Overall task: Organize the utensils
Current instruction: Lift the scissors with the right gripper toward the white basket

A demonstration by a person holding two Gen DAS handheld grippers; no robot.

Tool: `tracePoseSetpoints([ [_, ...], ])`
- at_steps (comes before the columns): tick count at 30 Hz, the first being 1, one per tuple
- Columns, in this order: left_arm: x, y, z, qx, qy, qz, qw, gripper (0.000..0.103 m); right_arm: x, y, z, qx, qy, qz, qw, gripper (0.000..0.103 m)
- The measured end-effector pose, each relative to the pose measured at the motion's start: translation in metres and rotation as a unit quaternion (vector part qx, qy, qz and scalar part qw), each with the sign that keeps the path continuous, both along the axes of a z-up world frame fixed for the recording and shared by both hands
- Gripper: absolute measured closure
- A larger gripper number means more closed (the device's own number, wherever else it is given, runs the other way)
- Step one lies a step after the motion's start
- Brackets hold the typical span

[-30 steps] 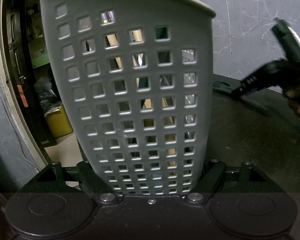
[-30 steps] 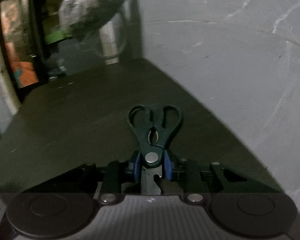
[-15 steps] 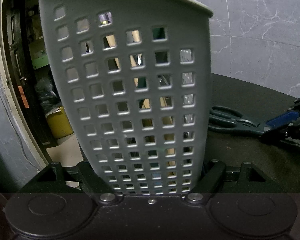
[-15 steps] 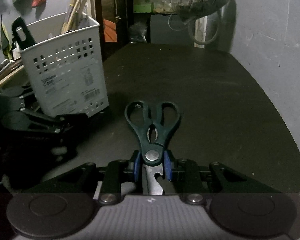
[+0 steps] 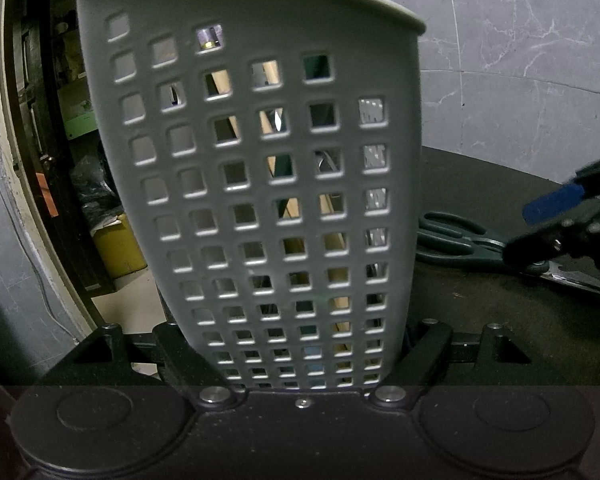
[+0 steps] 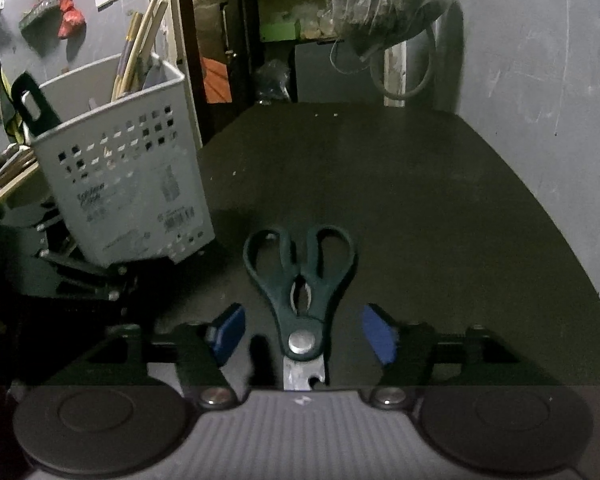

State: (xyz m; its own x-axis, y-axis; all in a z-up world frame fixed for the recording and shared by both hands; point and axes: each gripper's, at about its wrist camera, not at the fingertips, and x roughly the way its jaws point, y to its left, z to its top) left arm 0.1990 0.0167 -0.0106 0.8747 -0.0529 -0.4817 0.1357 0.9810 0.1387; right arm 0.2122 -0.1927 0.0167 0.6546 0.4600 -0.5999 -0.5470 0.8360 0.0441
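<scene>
The dark bench (image 6: 380, 184) carries a grey perforated utensil basket (image 5: 260, 184), pinched at its base by the left claw (image 5: 300, 360). Just beside it, the dark green kitchen scissors (image 6: 300, 276) lie flat between the right claw (image 6: 302, 332), whose jaws have just been opening, blue pads (image 6: 228, 330) clear of them.

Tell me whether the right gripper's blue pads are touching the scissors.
Apart. The right wrist view shows the right gripper with jaws just opened, dark table visible between each blue pad and the scissors, which lie on the table.
</scene>
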Motion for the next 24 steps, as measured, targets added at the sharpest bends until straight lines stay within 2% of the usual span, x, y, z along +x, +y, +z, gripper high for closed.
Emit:
tracePoseSetpoints([
  [4,0.000,0.000,0.000,0.000,0.000,0.000,1.0000,0.022,0.013,0.011,0.005,0.002,-0.012,-0.007,1.000,0.008],
  [6,0.000,0.000,0.000,0.000,0.000,0.000,1.0000,0.022,0.020,0.016,0.008,0.005,-0.017,-0.012,1.000,0.004],
  [10,0.000,0.000,0.000,0.000,0.000,0.000,1.0000,0.022,0.034,0.027,0.008,0.002,-0.015,-0.020,1.000,0.005],
  [11,0.000,0.000,0.000,0.000,-0.002,-0.003,1.0000,0.022,0.037,0.030,0.008,-0.002,-0.015,-0.020,1.000,0.005],
  [18,-0.001,-0.001,0.000,-0.003,-0.002,-0.004,1.0000,0.022,0.052,0.048,0.004,-0.029,0.000,0.003,1.000,0.038],
  [21,-0.001,0.000,0.000,-0.004,-0.002,-0.005,1.0000,0.022,0.056,0.054,0.003,-0.043,0.005,0.005,0.999,0.042],
  [24,-0.001,0.000,0.000,-0.004,-0.002,-0.005,1.0000,0.022,0.060,0.055,0.001,-0.043,0.016,0.002,0.999,0.042],
])
